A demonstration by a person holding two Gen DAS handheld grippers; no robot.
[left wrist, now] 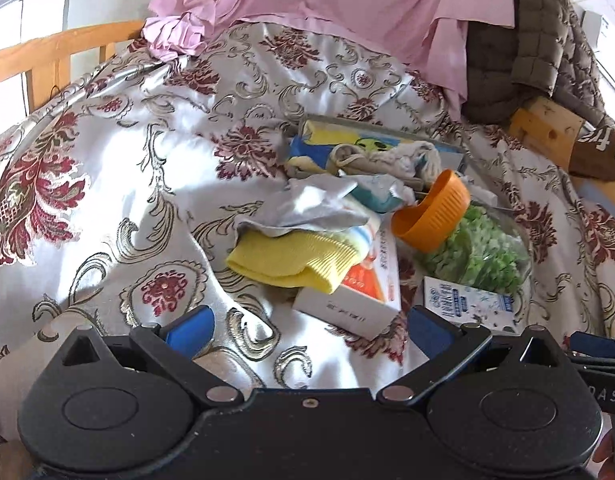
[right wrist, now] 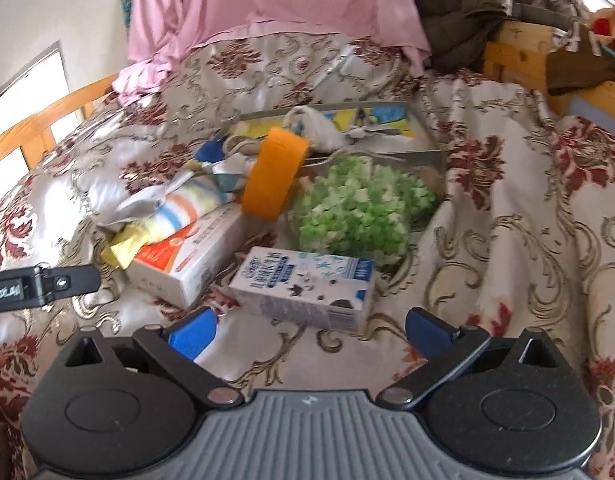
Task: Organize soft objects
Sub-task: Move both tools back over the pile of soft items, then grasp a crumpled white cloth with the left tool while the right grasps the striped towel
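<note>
A pile of soft things lies on the floral bedspread [left wrist: 107, 152]. A yellow knitted cloth [left wrist: 291, 260] lies at its near side, with a grey-white cloth [left wrist: 307, 204] and a striped cloth [right wrist: 187, 208] on top. More small cloths [left wrist: 387, 156] lie in a shallow grey box [left wrist: 451, 152] behind. My left gripper [left wrist: 309, 328] is open and empty, just short of the yellow cloth. My right gripper [right wrist: 309, 330] is open and empty, in front of a white and blue carton [right wrist: 303, 284].
An orange and white box [left wrist: 359, 296] lies under the cloths. An orange plastic cup [left wrist: 431, 212] lies tipped beside a bag of green pieces [left wrist: 479, 252]. A pink sheet [left wrist: 327, 0] and a brown quilted jacket [left wrist: 523, 48] lie behind. Wooden bed rails [left wrist: 47, 56] run at left.
</note>
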